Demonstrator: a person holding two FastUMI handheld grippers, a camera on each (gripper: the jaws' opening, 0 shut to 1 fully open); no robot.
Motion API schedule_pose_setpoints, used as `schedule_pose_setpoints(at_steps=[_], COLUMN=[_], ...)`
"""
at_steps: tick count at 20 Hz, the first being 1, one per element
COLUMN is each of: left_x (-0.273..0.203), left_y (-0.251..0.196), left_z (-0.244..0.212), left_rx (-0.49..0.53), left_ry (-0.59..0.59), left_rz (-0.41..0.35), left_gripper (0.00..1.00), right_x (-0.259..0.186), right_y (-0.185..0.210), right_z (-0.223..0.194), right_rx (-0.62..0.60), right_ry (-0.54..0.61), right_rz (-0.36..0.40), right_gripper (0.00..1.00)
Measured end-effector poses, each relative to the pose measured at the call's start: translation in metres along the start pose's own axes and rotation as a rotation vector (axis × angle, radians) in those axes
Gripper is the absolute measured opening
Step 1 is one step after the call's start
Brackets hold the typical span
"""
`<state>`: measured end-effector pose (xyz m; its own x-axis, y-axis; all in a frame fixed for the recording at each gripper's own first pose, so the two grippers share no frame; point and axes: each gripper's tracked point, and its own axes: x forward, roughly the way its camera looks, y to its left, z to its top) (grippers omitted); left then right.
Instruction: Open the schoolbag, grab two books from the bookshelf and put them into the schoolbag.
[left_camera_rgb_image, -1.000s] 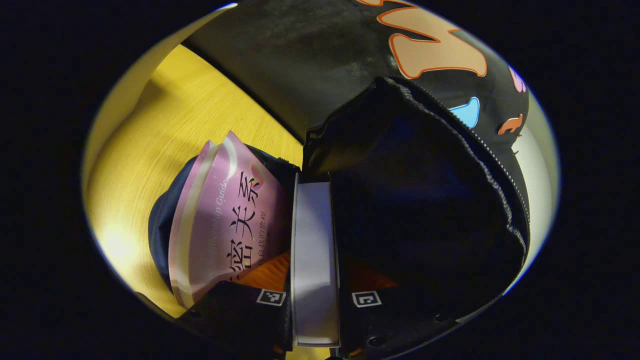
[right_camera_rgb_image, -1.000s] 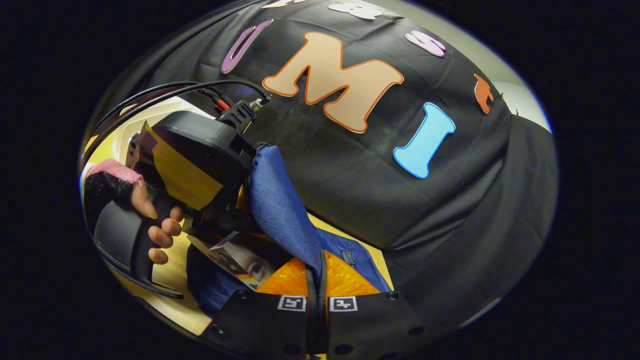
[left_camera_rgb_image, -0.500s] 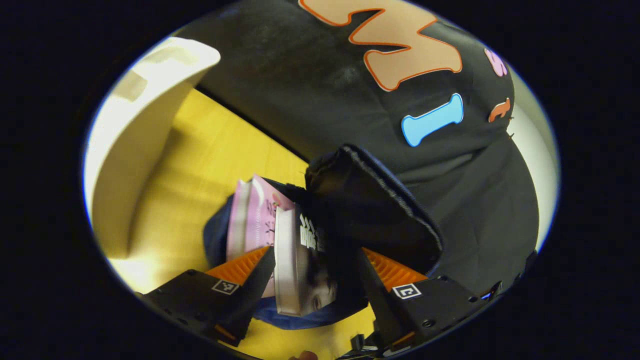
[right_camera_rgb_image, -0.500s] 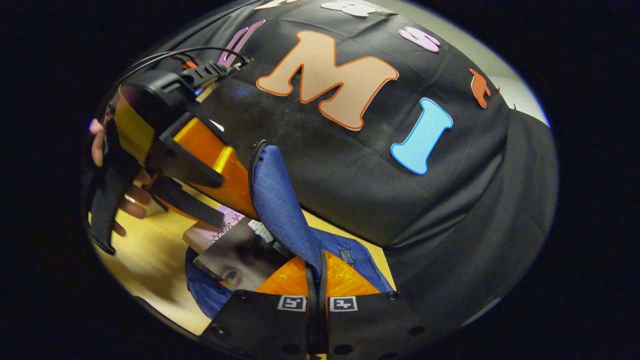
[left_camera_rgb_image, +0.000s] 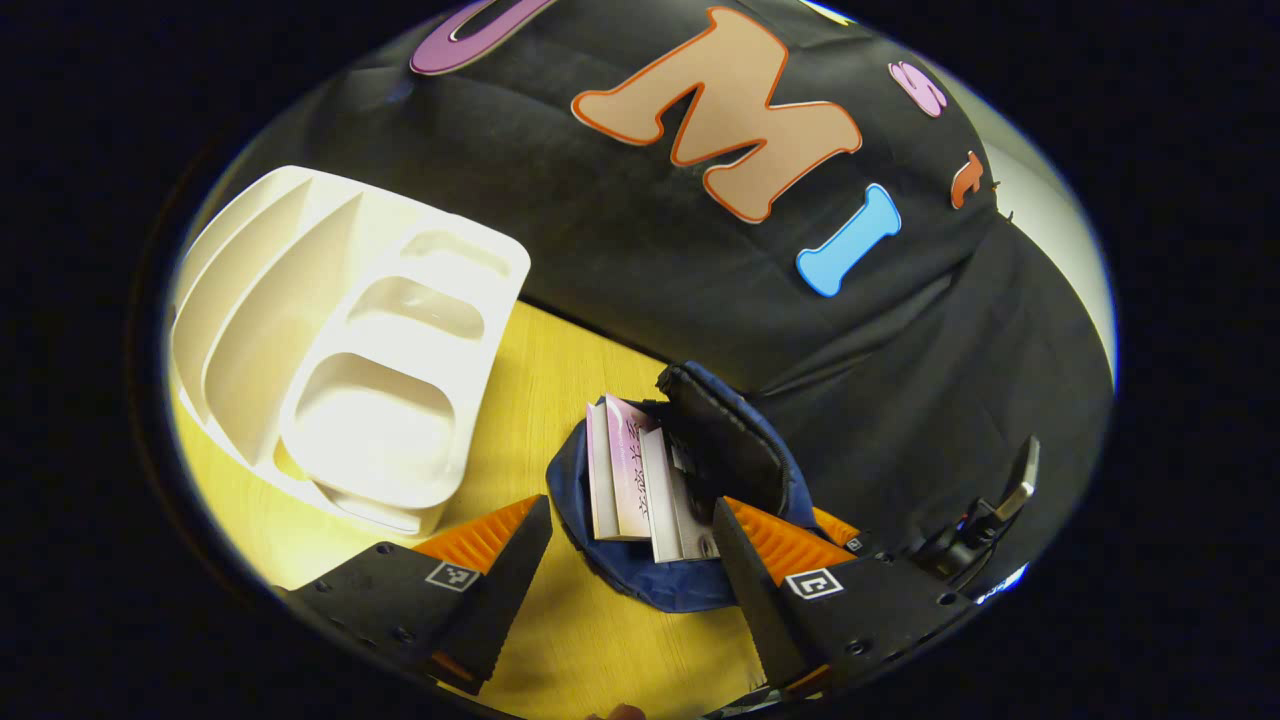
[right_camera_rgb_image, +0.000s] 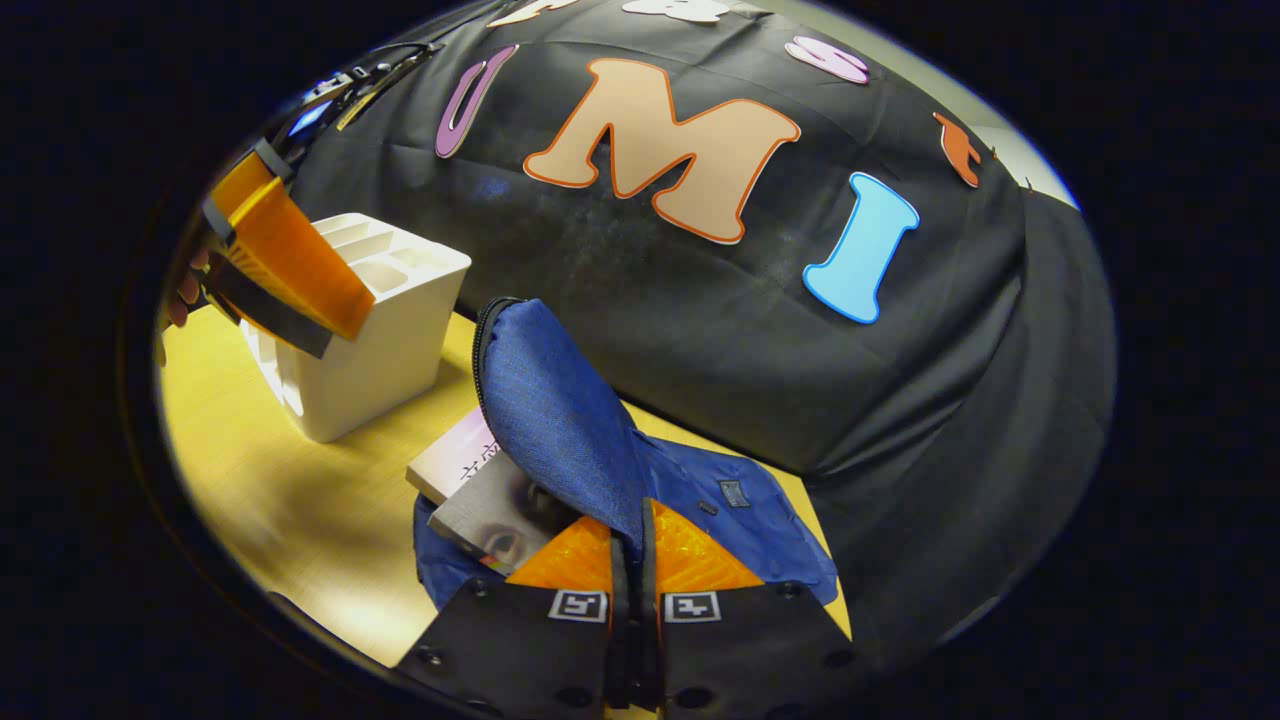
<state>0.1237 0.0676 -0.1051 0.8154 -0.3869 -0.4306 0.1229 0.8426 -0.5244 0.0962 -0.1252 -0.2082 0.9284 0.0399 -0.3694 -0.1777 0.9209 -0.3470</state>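
The blue schoolbag (left_camera_rgb_image: 640, 592) lies on the yellow table with its mouth held wide. Two books stand in it side by side: a pink book (left_camera_rgb_image: 625, 460) and a grey-covered book (left_camera_rgb_image: 672, 505). My left gripper (left_camera_rgb_image: 628, 520) hangs open above and in front of them, touching neither. My right gripper (right_camera_rgb_image: 632, 535) is shut on the bag's blue flap (right_camera_rgb_image: 560, 400) and holds it upright. In the right gripper view the pink book (right_camera_rgb_image: 458, 458) and the grey book (right_camera_rgb_image: 492, 512) poke out of the bag, and the left gripper (right_camera_rgb_image: 325, 335) is high at the left, open.
A white bookshelf (left_camera_rgb_image: 350, 370) with several compartments stands on the table (left_camera_rgb_image: 545, 640) left of the bag; it shows as the white bookshelf (right_camera_rgb_image: 370, 340) behind the left gripper. The black cloth wall runs close behind the bag.
My left gripper let go of the grey book inside the bag, opened and drew back up and away. The right gripper kept hold of the flap.
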Motion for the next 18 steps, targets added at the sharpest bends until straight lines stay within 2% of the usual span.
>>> schedule_pose_setpoints(at_steps=[2, 4, 5, 6, 7, 8, 10, 12, 15, 18], left_x=[-0.014, -0.025, -0.029, -0.033, -0.039, -0.044, -0.053, -0.061, -0.081, -0.098], left_y=[0.003, 0.005, 0.003, 0.004, 0.008, 0.011, 0.015, 0.020, 0.030, 0.039], left_z=[0.006, 0.018, 0.023, 0.028, 0.031, 0.035, 0.041, 0.046, 0.053, 0.061], left_rx=[0.042, 0.064, 0.066, 0.066, 0.068, 0.069, 0.071, 0.079, 0.084, 0.091], left_ry=[-0.022, -0.052, -0.063, -0.075, -0.085, -0.095, -0.111, -0.126, -0.150, -0.185], left_rz=[0.019, 0.036, 0.038, 0.043, 0.048, 0.055, 0.071, 0.093, 0.114, 0.141], left_gripper=[0.94, 0.94, 0.94, 0.94, 0.94, 0.94, 0.94, 0.94, 0.94, 0.94], right_x=[-0.004, -0.010, -0.013, -0.017, -0.022, -0.027, -0.043, -0.061, -0.087, -0.109], right_y=[0.009, 0.018, 0.020, 0.022, 0.022, 0.027, 0.044, 0.053, 0.067, 0.069], right_z=[-0.006, -0.011, -0.012, -0.012, -0.010, -0.007, 0.000, 0.008, 0.019, 0.039], right_rx=[0.033, 0.083, 0.107, 0.133, 0.158, 0.189, 0.281, 0.355, 0.454, 0.479], right_ry=[0.016, 0.041, 0.054, 0.055, 0.052, 0.050, 0.042, 0.041, 0.035, 0.005], right_rz=[0.034, 0.062, 0.062, 0.063, 0.062, 0.077, 0.141, 0.161, 0.172, 0.135], right_gripper=[0.07, 0.18, 0.28, 0.27, 0.33, 0.34, 0.67, 1.00, 1.00, 1.00])
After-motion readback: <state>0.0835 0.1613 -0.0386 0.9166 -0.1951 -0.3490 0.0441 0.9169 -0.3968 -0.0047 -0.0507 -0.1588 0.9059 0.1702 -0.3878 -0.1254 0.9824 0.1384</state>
